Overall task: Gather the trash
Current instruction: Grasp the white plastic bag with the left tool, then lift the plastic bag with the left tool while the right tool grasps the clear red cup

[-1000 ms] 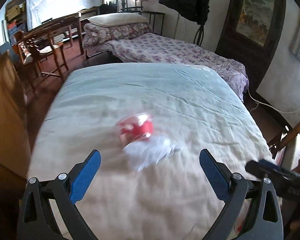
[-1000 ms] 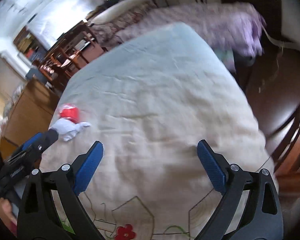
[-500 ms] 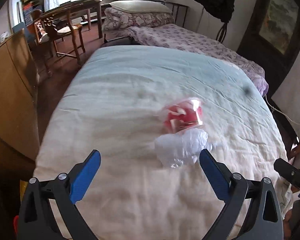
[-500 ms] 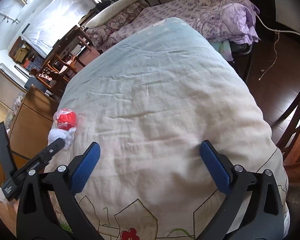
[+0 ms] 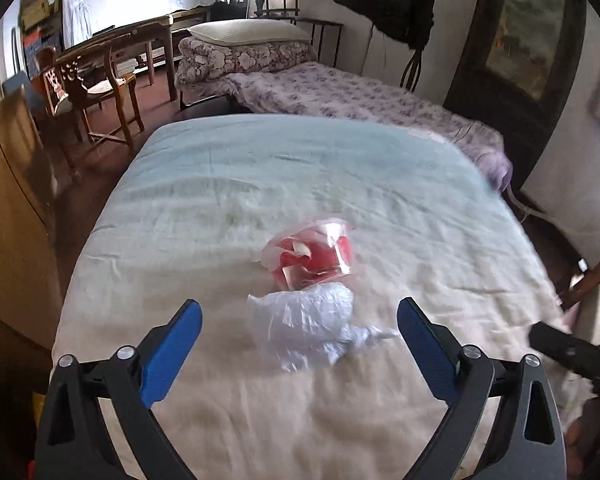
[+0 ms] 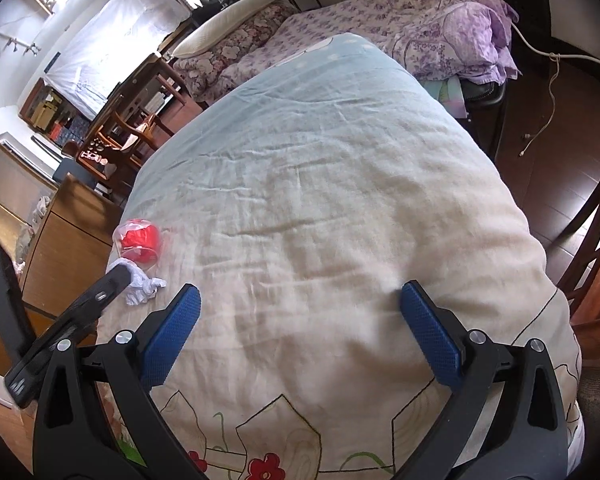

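Observation:
Two pieces of trash lie on the pale bedspread: a crumpled clear plastic bag and, just beyond it, a red and clear plastic wrapper. My left gripper hovers over the clear bag, its jaws closing with the bag between them and the blue pads apart from it. In the right wrist view the red wrapper and the clear bag sit at the bed's left edge, partly behind the left gripper's black finger. My right gripper stands open over bare bedspread, holding nothing.
A wooden cabinet stands left of the bed. Beyond it are wooden chairs and a table. A second bed with purple floral bedding lies behind. A chair and a white cable are on the dark floor at right.
The left gripper swung so that the clear bag now sits between its fingers instead of near the right one, and its jaws have narrowed a little. The right gripper barely moved.

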The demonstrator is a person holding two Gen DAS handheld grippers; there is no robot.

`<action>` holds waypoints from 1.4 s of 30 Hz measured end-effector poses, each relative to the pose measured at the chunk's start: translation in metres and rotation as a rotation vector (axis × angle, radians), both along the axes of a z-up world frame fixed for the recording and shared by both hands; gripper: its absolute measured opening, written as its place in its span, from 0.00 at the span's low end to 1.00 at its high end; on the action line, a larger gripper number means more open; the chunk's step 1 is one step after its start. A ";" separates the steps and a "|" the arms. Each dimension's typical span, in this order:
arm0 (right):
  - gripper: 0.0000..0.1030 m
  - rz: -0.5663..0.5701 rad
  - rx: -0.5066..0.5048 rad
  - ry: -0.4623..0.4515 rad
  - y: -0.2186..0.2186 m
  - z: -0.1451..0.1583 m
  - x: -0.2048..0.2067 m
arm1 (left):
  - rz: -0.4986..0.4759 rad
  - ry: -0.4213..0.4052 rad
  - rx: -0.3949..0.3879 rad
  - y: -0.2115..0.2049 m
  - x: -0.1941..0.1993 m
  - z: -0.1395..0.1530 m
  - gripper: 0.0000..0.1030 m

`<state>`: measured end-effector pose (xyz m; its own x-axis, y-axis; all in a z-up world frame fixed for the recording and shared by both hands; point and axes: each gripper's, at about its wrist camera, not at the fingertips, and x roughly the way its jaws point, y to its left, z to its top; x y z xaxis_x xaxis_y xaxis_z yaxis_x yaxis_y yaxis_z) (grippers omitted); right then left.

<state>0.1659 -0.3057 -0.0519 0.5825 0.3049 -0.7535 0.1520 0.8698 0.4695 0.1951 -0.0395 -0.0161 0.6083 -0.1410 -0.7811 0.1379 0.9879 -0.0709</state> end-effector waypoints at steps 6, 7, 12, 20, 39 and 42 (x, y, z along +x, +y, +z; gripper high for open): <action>0.94 0.017 -0.054 0.002 0.007 0.001 0.001 | -0.010 -0.001 0.015 0.007 -0.015 0.001 0.35; 0.94 0.020 -0.061 0.003 0.008 0.001 0.001 | 0.001 -0.015 -0.001 0.013 -0.021 0.006 0.34; 0.94 0.019 -0.074 0.002 0.009 0.002 0.001 | 0.064 -0.041 -0.033 0.040 -0.046 0.019 0.34; 0.94 0.027 -0.084 -0.016 0.015 0.005 -0.001 | 0.137 0.081 -0.053 0.070 -0.051 -0.004 0.45; 0.94 0.189 -0.074 -0.219 0.057 0.034 -0.012 | 0.165 0.006 -0.098 0.085 -0.069 0.016 0.30; 0.93 0.223 -0.062 -0.254 0.078 0.041 -0.004 | 0.181 -0.025 -0.103 0.092 -0.076 0.023 0.30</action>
<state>0.1621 -0.2279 -0.0112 0.6780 0.4040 -0.6141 -0.1603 0.8966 0.4128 0.1187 0.0524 0.0069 0.6498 -0.1061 -0.7527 -0.0380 0.9844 -0.1716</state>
